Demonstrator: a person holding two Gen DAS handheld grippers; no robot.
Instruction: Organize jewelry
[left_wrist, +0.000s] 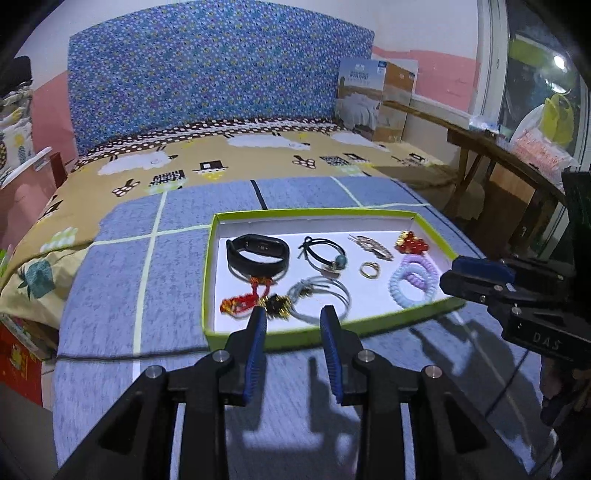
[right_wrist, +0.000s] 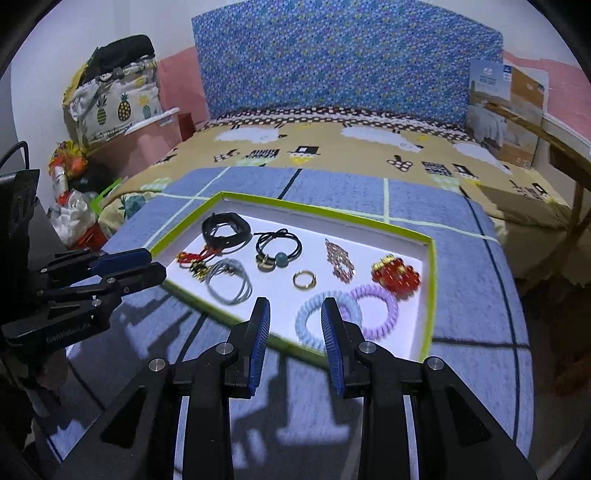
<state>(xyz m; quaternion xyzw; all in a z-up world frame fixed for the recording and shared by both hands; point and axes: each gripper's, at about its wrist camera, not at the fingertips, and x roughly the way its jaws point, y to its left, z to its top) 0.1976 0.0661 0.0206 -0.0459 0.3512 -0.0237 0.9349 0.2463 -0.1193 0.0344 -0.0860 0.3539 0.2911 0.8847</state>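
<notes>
Both hand-held grippers (left_wrist: 293, 317) (right_wrist: 295, 310) hover spread over the tray's (left_wrist: 236, 334) near rim.

Blue checked blanket (left_wrist: 110, 295) (over bed) carries green-rimmed tray (left_wrist: 236, 338).

left tongs (left_wrist: 293, 317): black frame | blue ribbed pads | silver screws || right tongs (right_wrist: 295, 309): same build

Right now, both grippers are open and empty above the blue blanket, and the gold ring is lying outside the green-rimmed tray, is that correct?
Not quite: the gold ring lies inside the green-rimmed tray, on its white floor between the black hair tie and the coil hair ties, as the right wrist view shows. The rest holds: the left gripper and right gripper are open and empty above the blue blanket.
</notes>
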